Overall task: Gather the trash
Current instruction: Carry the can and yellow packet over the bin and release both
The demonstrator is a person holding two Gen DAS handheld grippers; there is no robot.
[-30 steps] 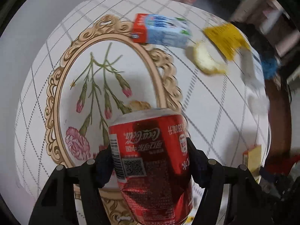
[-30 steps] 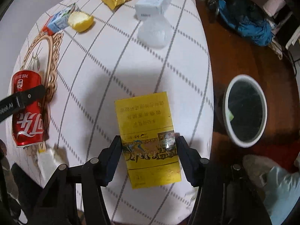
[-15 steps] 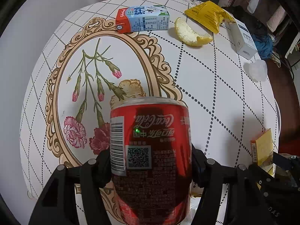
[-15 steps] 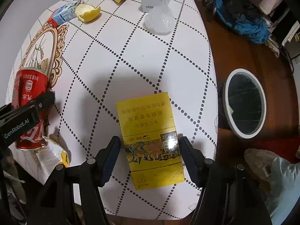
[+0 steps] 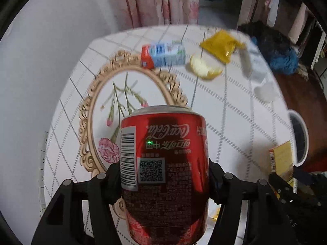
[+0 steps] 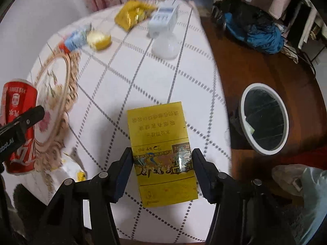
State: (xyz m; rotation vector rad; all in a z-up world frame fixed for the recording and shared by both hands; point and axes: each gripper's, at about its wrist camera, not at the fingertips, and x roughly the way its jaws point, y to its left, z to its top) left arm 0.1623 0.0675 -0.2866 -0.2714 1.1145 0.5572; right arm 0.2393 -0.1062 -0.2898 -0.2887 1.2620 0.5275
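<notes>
Fingers of the left gripper point(image 5: 163, 180) clamp a red can point(image 5: 164, 169), held above the table point(image 5: 235, 110). Right gripper point(image 6: 161, 166) pinches a yellow box point(image 6: 161, 155) by its sides (print upside down). Bin point(image 6: 264, 119) stands on the floor right of the table, apart from both.

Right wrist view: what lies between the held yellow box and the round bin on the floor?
Nothing lies between the yellow box and the bin: only bare tablecloth, the table edge, then bare wooden floor, as the right wrist view shows.
</notes>
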